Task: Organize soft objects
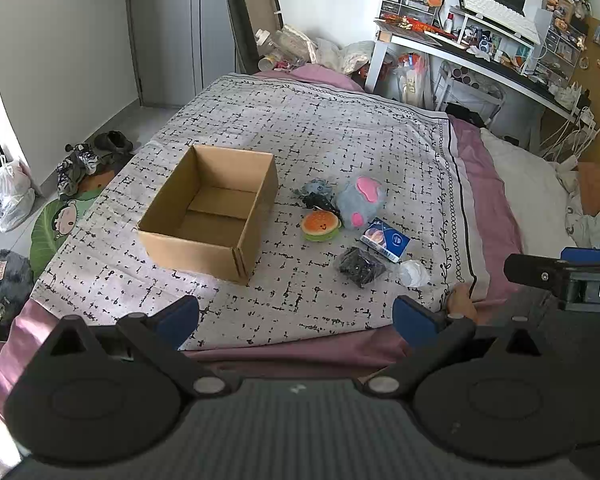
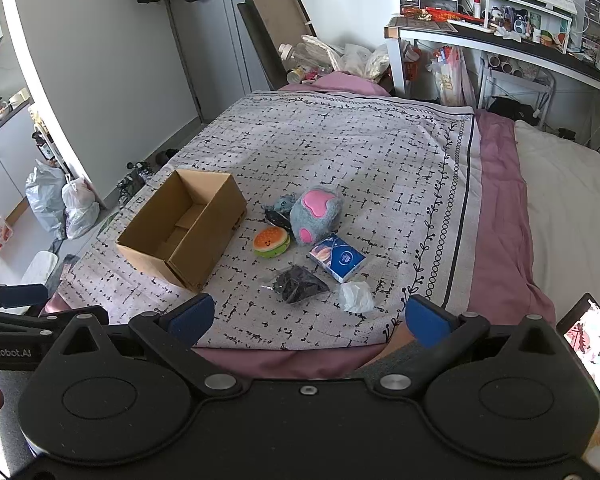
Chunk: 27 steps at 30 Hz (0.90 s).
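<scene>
**Both tools spread above the bed's near edge**

The left tool [image 1: 296, 316] and right tool [image 2: 310, 316] hang wide apart, holding nothing. On the patterned bedspread [image 2: 340, 140] beyond lie a crumpled white tissue [image 2: 355, 297], black bag [image 2: 298, 289], blue tissue pack [image 2: 337, 258], burger squishy [image 2: 271, 242] and grey-pink plush [image 2: 315, 215]. An open cardboard box [image 2: 182, 232] sits just left of them.

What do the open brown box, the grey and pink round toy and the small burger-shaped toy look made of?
Open brown box: corrugated cardboard, matte, with folded flaps visible inside. Grey and pink round toy: plush, with fuzzy grey pile and smoother pink patches. Small burger-shaped toy: probably soft foam or smooth fabric; its surface has a slight sheen.
</scene>
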### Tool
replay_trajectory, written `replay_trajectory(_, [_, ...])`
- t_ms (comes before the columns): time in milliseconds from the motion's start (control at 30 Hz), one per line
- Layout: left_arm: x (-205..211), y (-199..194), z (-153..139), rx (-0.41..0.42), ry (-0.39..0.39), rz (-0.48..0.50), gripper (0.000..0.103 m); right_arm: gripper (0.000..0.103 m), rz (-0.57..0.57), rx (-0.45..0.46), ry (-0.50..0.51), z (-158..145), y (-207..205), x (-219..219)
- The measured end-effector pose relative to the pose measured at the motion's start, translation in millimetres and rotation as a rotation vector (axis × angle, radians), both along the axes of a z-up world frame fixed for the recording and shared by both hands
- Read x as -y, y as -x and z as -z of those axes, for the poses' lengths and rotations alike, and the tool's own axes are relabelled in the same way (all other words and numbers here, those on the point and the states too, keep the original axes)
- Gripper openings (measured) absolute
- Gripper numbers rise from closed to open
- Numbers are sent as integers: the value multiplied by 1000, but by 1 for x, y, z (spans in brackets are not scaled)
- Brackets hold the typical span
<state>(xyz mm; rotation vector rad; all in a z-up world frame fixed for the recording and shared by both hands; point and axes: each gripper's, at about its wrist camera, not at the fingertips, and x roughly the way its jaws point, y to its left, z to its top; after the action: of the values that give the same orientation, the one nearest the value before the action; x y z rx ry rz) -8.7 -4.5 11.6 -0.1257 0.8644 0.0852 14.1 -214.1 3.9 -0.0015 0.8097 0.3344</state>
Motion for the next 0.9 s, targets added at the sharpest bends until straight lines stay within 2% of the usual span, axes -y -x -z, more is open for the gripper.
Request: replay_trajectory(900, [4,7,-9,46,-2,-3,102,103,-4,26,-8,-5,7,1])
